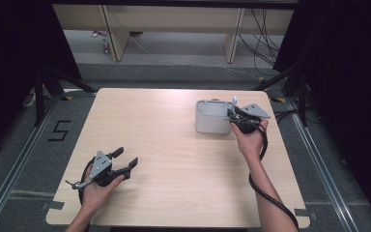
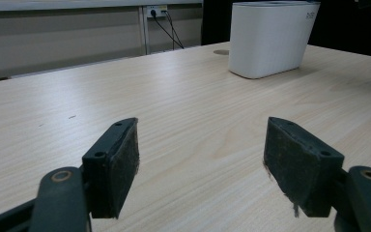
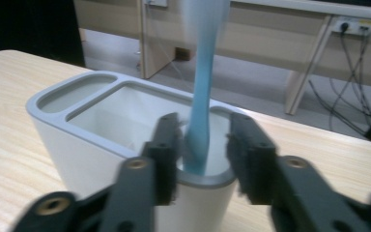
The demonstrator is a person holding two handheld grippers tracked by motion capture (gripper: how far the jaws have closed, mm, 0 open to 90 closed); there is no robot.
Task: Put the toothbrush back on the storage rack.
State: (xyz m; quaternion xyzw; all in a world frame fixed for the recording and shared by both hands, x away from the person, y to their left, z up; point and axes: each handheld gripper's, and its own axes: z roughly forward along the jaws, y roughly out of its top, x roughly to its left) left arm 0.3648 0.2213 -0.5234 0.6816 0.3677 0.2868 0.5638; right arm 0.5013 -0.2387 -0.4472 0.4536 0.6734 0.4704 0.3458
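Note:
A white-and-grey holder (image 1: 212, 117) with several compartments stands on the far right part of the table; it also shows in the left gripper view (image 2: 270, 38). A light blue handle (image 3: 204, 87) stands upright in the holder's (image 3: 77, 92) round end compartment, and its pale top (image 1: 235, 101) sticks out above the rim. My right gripper (image 3: 204, 128) is at that end of the holder (image 1: 233, 116), jaws apart on either side of the handle, with a gap at the right pad. My left gripper (image 1: 126, 158) rests low over the near left of the table, open and empty (image 2: 203, 145).
The light wooden table (image 1: 174, 159) has bare wood between the two grippers. Black cables trail from both grippers over the near edge. Desks, wall sockets and cords stand beyond the far edge, and dark curtains hang on both sides.

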